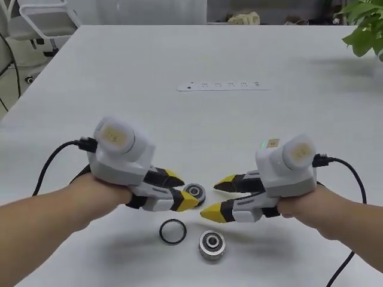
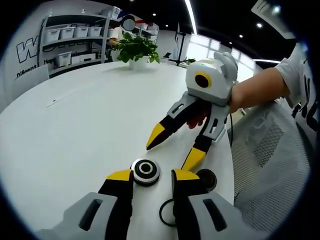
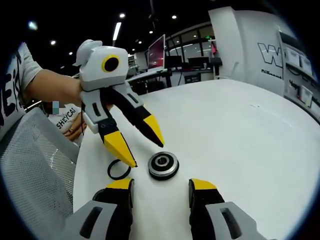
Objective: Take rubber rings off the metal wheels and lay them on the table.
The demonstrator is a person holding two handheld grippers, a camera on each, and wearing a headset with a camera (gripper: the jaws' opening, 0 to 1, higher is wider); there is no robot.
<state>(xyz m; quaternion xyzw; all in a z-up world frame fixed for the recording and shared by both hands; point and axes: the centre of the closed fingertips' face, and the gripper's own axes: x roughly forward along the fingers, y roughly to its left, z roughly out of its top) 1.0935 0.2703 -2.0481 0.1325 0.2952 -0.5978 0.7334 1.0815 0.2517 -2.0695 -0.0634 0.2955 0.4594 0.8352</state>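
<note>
A metal wheel (image 1: 194, 192) with a black rubber ring around it lies flat on the white table (image 1: 197, 119). It sits between my two grippers. My left gripper (image 1: 188, 191) is open, its yellow tips just left of that wheel (image 2: 145, 171). My right gripper (image 1: 209, 198) faces it from the right, also open, and the wheel (image 3: 163, 165) lies just ahead of its jaws. A loose black rubber ring (image 1: 172, 231) lies nearer me, and beside it a bare metal wheel (image 1: 212, 244). Neither gripper holds anything.
A white socket strip (image 1: 222, 86) is set into the table's middle. A potted plant (image 1: 365, 27) stands at the far right corner. A chair (image 1: 36, 24) stands past the far left edge. Black cables trail from both grippers.
</note>
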